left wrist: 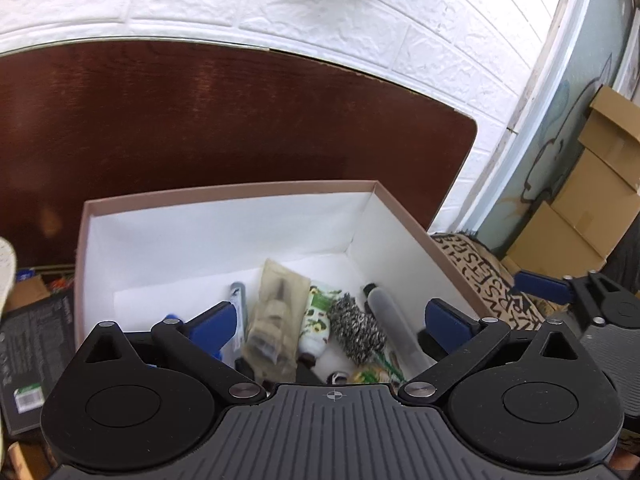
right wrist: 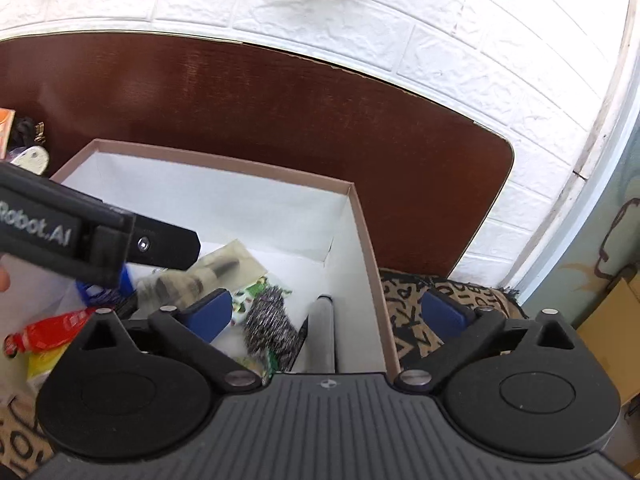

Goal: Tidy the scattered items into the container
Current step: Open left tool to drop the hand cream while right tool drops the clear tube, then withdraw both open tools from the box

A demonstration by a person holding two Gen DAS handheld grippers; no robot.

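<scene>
Brown table (left wrist: 200,120) meets white brick wall (left wrist: 320,12).

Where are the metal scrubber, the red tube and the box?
metal scrubber (left wrist: 357,332), left wrist view, middle of its wire ball
red tube (right wrist: 48,332), right wrist view, its red body
box (left wrist: 228,191), left wrist view, far rim

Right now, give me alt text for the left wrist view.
The open left gripper hangs over a white-lined cardboard box holding a steel scourer, a beige packet and a clear tube; behind is a brown board.
</scene>
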